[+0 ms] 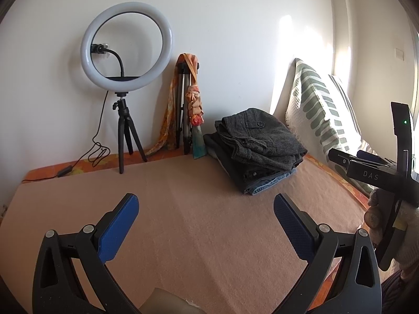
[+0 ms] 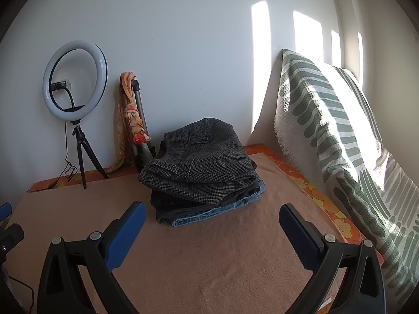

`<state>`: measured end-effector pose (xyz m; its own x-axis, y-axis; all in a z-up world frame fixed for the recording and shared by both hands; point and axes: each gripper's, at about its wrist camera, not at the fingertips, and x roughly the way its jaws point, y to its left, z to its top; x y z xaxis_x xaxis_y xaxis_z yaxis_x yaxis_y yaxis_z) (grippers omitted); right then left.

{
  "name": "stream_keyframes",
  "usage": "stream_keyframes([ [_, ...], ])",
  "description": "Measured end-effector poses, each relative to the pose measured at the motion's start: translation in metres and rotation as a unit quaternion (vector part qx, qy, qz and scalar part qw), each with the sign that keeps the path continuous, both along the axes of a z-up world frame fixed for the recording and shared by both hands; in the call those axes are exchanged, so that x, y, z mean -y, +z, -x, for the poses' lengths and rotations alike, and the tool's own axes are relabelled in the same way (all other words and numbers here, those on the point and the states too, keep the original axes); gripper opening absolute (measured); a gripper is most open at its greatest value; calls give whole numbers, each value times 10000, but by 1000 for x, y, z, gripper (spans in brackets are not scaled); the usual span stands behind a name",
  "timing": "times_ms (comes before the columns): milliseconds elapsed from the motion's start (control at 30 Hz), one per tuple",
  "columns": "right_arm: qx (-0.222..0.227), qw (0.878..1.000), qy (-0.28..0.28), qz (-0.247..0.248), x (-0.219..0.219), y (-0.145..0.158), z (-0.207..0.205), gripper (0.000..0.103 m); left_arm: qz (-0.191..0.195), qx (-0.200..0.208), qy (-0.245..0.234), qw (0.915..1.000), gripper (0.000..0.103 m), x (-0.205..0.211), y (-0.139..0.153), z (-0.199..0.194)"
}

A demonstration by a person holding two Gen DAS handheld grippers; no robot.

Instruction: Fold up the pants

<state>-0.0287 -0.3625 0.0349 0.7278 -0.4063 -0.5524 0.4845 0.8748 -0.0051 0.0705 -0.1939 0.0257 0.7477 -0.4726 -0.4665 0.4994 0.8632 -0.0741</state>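
1. Pants (image 2: 201, 162) lie folded in a stack near the far edge of the blanket (image 2: 209, 261), toward its far right corner: a grey checked pair on top, a dark pair and jeans (image 2: 222, 206) under it.
2. Nothing lies unfolded on the blanket in either view, so I judge this a pause between garments, either before a pair is fetched or after the last one was stacked.
3. Next move, as I judge it: bring a fresh pair onto the bare near part of the blanket and spread it flat.
4. Left gripper (image 1: 207, 222): fingers spread wide, holding nothing, hovering above the blanket's near edge.
5. Right gripper (image 2: 212, 231): likewise wide apart and empty, pointed at the stack but apart from it.
6. A pillow (image 2: 327, 136) leans along the right edge.
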Motion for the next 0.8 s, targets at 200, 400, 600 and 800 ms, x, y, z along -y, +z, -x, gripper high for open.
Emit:
stream_keyframes([
  [200, -15, 10000, 16, -6, -1, -1, 0, 103, -16, -7, -10, 10000, 102, 0, 0, 0],
  [400, -6, 10000, 18, -9, -1, -1, -1, 103, -52, 4, -18, 10000, 102, 0, -1, 0],
  [600, 5, 10000, 21, -17, -1, -1, 0, 103, -71, -3, -37, 10000, 102, 0, -2, 1],
  [800, -1, 10000, 31, -12, -4, 0, 0, 103, -42, -28, 10, 10000, 102, -2, -1, 0],
])
